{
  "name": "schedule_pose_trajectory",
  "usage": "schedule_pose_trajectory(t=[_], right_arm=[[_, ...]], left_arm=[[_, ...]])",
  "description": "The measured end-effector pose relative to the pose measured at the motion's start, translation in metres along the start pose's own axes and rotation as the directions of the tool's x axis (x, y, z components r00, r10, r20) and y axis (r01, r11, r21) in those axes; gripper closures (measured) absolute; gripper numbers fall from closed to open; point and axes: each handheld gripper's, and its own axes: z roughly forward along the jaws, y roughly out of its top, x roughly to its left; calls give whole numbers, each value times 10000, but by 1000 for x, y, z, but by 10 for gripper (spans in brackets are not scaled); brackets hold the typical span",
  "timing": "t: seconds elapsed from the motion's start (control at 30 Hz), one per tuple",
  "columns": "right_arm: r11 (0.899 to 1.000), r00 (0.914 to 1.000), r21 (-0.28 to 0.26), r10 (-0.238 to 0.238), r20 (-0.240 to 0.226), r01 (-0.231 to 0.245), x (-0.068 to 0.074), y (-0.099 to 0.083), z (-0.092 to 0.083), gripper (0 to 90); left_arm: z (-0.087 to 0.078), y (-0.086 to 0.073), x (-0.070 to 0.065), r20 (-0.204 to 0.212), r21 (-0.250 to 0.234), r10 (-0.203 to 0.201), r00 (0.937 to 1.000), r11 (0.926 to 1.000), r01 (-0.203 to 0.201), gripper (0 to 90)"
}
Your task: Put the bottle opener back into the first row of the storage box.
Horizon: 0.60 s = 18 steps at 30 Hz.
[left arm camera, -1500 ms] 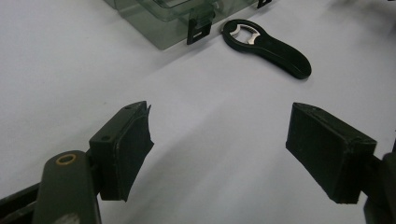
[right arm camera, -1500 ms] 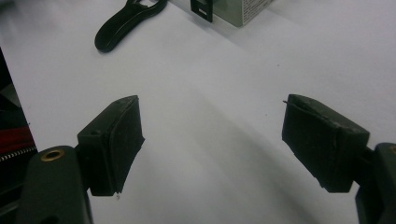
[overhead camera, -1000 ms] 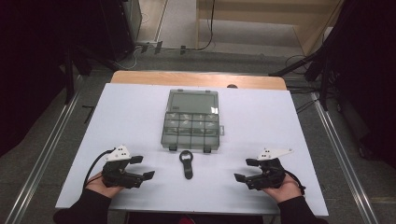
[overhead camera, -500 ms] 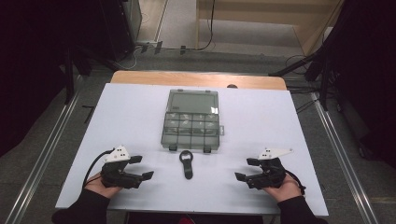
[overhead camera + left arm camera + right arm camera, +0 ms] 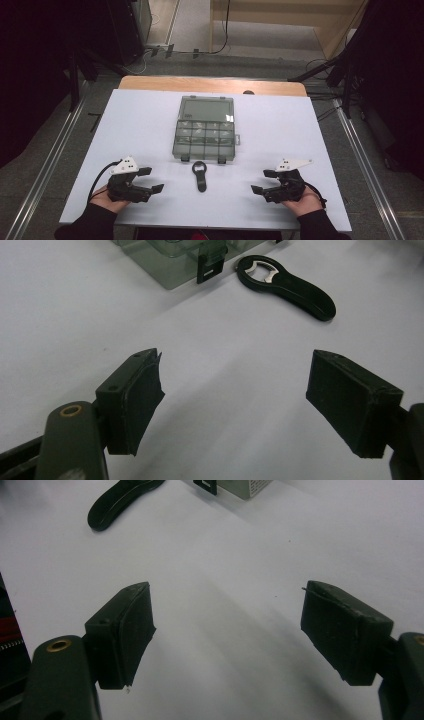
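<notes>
Tongs of the left gripper [image 5: 152,180] are spread wide and hold nothing. In the high view this gripper sits at about 7 o'clock on the white table [image 5: 300,125], near the front edge, held by the person's left hand [image 5: 107,199], and its jaws point toward the middle of the table. In the left gripper view the two black pads [image 5: 137,395] stand far apart with only bare white surface between them.

At the centre of the table, a little toward 12 o'clock, lies a grey transparent compartment box [image 5: 205,128] with its lid closed. Two dark latches are on its front side; one latch [image 5: 209,267] shows in the left gripper view. What is inside the compartments I cannot tell.

Just in front of the box, at about 6 o'clock, lies a black bottle opener [image 5: 199,175]. It is flat on the table, apart from the box, with its ring end toward the box and its handle toward the person. In the left gripper view its metal mouth is visible at 1 o'clock.

At about 5 o'clock the right gripper [image 5: 263,181] is held by the right hand [image 5: 300,202], and its jaws point toward the centre. Its tongs are also spread wide and empty; in the right gripper view the pads [image 5: 125,635] frame bare table, and the opener's handle lies at 11 o'clock.
</notes>
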Motion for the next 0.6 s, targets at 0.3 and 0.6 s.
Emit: schedule_pose_trajectory(t=[0.3, 0.6], right_arm=[[10000, 10000, 54, 61, 8, -61, 0, 0, 0, 220], [9998, 9998, -89, 172, -87, -173, 1, 1, 1, 212]], left_arm=[[-1, 0, 0, 34, -36, 16, 10000, 10000, -16, 216], [-1, 0, -1, 8, -48, 49, 10000, 10000, -49, 216]])
